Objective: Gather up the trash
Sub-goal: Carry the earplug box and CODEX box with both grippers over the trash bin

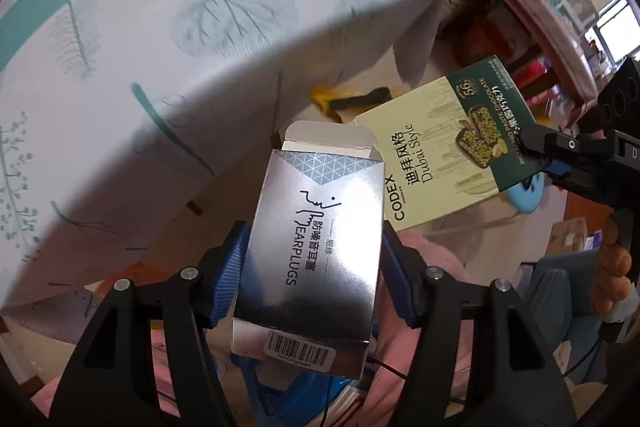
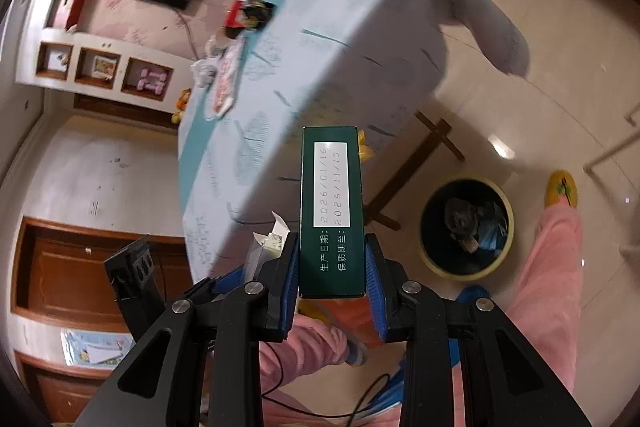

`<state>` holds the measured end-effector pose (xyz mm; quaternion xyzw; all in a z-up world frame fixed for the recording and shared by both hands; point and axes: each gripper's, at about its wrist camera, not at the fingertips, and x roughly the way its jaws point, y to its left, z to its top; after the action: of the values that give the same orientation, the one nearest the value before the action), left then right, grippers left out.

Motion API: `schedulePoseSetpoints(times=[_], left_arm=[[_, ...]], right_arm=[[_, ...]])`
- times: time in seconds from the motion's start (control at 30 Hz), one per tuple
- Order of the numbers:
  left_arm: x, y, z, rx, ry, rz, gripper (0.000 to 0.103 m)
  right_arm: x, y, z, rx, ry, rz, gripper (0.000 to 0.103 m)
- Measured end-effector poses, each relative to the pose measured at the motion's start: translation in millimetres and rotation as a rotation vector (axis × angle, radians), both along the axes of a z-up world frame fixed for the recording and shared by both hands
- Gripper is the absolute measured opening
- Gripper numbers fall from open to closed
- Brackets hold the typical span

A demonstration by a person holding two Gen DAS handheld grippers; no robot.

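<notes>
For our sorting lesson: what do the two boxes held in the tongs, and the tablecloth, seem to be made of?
Earplugs box: thin card with a silvery foil finish, judging by the glare and the folded flap.
Chocolate box: printed card, smooth and fairly matt; flat panels and crisp edges.
Tablecloth: soft fabric or possibly plastic sheet; it drapes in folds over the table's edge.

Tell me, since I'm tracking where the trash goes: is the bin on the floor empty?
No: in the right wrist view the round bin already holds dark crumpled rubbish and something blue inside it.
</notes>
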<state>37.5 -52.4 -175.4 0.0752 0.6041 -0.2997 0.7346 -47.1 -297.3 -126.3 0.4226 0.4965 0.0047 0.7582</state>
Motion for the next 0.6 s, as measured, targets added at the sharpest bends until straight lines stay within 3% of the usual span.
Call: schedulePoseSetpoints(times=[0.27,0.6], left_arm=[[-3.1,-24.7,-57.9,0.12,0.074,-0.035,0.06],[-2.6,-57.7,-132.1,0.272,0.094,-0.063,0.06]], right_arm=[[-11.9,-25.2,-82.0,0.043,0.12,-0.077,0.029],[-11.7,-36.5,-182.1,-0.086,0.259,-0.133,0.029]])
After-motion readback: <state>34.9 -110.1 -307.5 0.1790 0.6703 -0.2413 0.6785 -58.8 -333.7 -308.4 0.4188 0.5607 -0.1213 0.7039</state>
